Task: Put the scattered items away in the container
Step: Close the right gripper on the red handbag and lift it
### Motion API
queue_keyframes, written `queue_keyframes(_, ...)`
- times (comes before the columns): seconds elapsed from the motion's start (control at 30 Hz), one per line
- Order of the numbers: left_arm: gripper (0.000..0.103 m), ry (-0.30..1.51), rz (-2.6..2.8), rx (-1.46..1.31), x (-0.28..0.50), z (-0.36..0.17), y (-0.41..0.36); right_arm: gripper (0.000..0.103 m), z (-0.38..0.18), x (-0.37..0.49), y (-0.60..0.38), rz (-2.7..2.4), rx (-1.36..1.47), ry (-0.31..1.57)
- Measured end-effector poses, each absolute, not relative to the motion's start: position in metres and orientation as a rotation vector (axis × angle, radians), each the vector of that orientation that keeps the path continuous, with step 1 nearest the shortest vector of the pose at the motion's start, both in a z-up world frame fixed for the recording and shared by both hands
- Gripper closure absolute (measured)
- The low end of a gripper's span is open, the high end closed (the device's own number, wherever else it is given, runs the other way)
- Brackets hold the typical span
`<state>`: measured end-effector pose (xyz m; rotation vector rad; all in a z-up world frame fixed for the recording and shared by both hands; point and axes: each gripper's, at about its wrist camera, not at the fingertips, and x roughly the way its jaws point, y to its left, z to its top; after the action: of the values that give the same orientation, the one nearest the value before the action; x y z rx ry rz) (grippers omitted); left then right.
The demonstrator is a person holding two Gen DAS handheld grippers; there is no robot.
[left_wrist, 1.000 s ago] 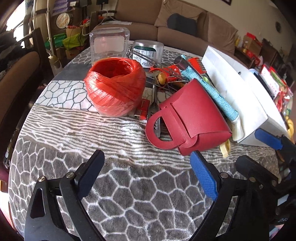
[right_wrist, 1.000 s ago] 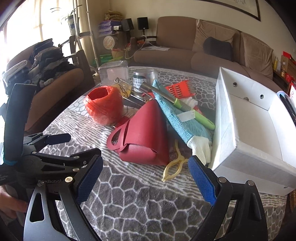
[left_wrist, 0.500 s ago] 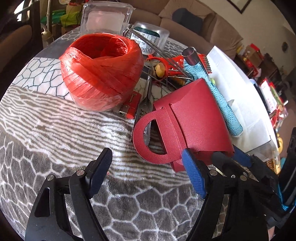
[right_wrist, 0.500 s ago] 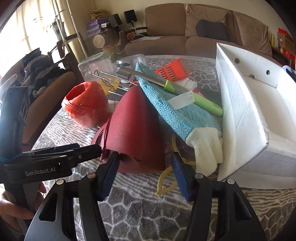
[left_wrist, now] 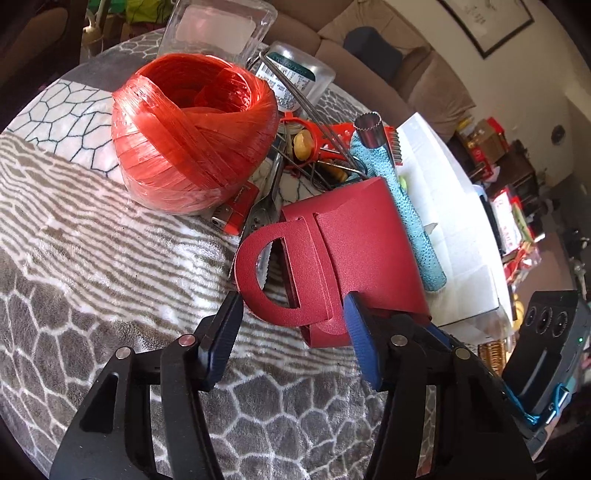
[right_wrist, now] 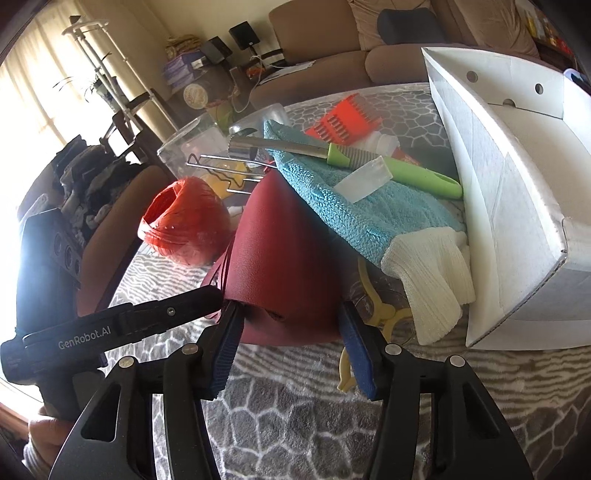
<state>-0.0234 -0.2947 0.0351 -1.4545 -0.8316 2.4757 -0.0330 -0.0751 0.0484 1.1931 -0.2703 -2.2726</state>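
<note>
A red bag-shaped box (left_wrist: 354, 251) lies on the patterned tablecloth, its handle toward the left wrist camera. My left gripper (left_wrist: 291, 332) is half closed, with its fingers on either side of the handle end. My right gripper (right_wrist: 290, 332) is half closed around the box's wide base (right_wrist: 284, 258). The frames do not show whether either gripper pinches the box. A white cardboard box (right_wrist: 517, 192), the container, stands open at the right. A blue glove (right_wrist: 354, 210) with a white cuff leans on the red box.
A red ball of plastic twine (left_wrist: 192, 133) sits left of the box. Behind lie a green-handled corer (right_wrist: 369, 158), an orange comb (right_wrist: 347, 122), wire tongs (right_wrist: 221, 166), clear containers (left_wrist: 218, 33) and a yellow clip (right_wrist: 373, 317). A sofa stands behind the table.
Both grippers moved in toward the red box and narrowed their fingers around it. The left one now flanks the handle end, the right one the base.
</note>
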Motion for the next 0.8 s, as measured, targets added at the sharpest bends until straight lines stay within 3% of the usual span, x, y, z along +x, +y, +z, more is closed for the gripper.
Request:
queue_keyframes(0.23, 0.049, -0.813, 2.509, -1.365, -0.012, 0.066, -0.3, 0.051, 0.072, -0.02, -0.081, -2.279, 1.108, -0.226)
queue_keyframes(0.43, 0.049, -0.916, 2.412, -1.251, -0.002, 0.085, -0.309, 0.051, 0.089, -0.007, -0.076, -2.241, 1.047, -0.241)
queue_keyframes(0.47, 0.048, -0.94, 2.378, -1.239, -0.001, 0.087, -0.309, 0.061, 0.091, -0.005, -0.076, -2.21, 1.038, -0.256)
queue_keyframes(0.53, 0.049, -0.871, 2.433, -1.281, -0.001, 0.088, -0.303, 0.068, 0.095, -0.001, -0.08, -2.168, 1.033, -0.255)
queue_keyframes(0.6, 0.048, -0.83, 2.482, -1.358, -0.006, 0.081, -0.298, 0.068, 0.097, 0.005, -0.087, -2.216, 1.042, -0.161)
queue_keyframes(0.67, 0.043, -0.929, 2.398, -1.395, -0.011, 0.066, -0.301, 0.065, 0.09, 0.005, -0.092, -2.227, 1.087, -0.103)
queue_keyframes(0.8, 0.038, -1.074, 2.305, -1.391, -0.015, 0.051, -0.311, 0.059, 0.076, -0.005, -0.085, -2.172, 1.133, -0.192)
